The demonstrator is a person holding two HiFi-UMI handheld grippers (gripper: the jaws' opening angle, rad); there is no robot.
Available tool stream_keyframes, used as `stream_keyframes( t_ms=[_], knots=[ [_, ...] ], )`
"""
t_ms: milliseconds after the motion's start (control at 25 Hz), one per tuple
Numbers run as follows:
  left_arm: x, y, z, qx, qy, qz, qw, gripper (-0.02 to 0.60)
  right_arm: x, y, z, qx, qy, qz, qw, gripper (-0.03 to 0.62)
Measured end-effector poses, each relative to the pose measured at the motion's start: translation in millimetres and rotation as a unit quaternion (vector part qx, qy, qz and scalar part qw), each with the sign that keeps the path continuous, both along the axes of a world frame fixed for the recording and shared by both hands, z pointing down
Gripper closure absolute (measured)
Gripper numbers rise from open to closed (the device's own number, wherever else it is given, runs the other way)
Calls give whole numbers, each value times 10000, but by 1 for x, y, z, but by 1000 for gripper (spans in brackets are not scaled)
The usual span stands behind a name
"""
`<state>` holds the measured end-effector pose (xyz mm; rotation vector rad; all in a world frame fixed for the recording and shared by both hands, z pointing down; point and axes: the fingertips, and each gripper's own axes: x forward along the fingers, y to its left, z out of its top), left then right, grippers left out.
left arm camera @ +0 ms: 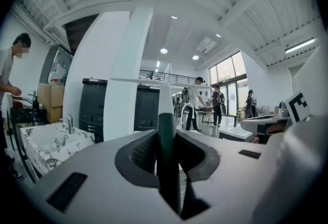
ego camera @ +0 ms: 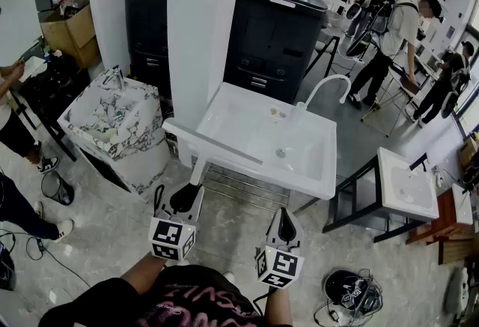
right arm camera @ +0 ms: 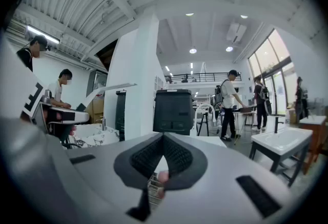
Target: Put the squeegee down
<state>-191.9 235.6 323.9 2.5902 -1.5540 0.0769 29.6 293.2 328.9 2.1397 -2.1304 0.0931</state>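
Note:
My left gripper (ego camera: 186, 197) is shut on the squeegee (ego camera: 200, 168), gripping the dark green lower part of its handle (left arm camera: 165, 138). The handle turns white higher up and ends in a long pale blade (ego camera: 213, 142). That blade lies crosswise over the front left edge of the white sink (ego camera: 299, 168). In the left gripper view the blade (left arm camera: 148, 81) runs level across the top of the handle. My right gripper (ego camera: 287, 225) hangs below the sink's front edge, shut with nothing held; its ribbed pads (right arm camera: 174, 156) meet at the tip. The squeegee blade (right arm camera: 110, 87) shows at its left.
A curved white faucet (ego camera: 326, 86) rises at the sink's back. A marble-patterned basin (ego camera: 112, 120) stands to the left, a smaller white sink on a black frame (ego camera: 408, 185) to the right. Black cabinets (ego camera: 273, 34) and a white pillar (ego camera: 191, 19) stand behind. People stand at both sides.

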Motion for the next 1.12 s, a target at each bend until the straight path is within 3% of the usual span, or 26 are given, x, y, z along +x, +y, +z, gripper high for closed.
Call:
stream_keyframes(
  t_ms=[280, 800, 1120],
  knots=[
    [2, -1, 2, -51, -41, -19, 10000, 506, 6, -3, 0, -16, -271, 11, 9996, 574],
    [26, 2, 8, -103, -125, 68, 9998, 505, 17, 4, 8, -28, -21, -41, 10000, 574],
    [54, 7, 4, -93, -166, 44, 9998, 506, 51, 10, 3, 49, -62, -32, 10000, 574]
  ],
)
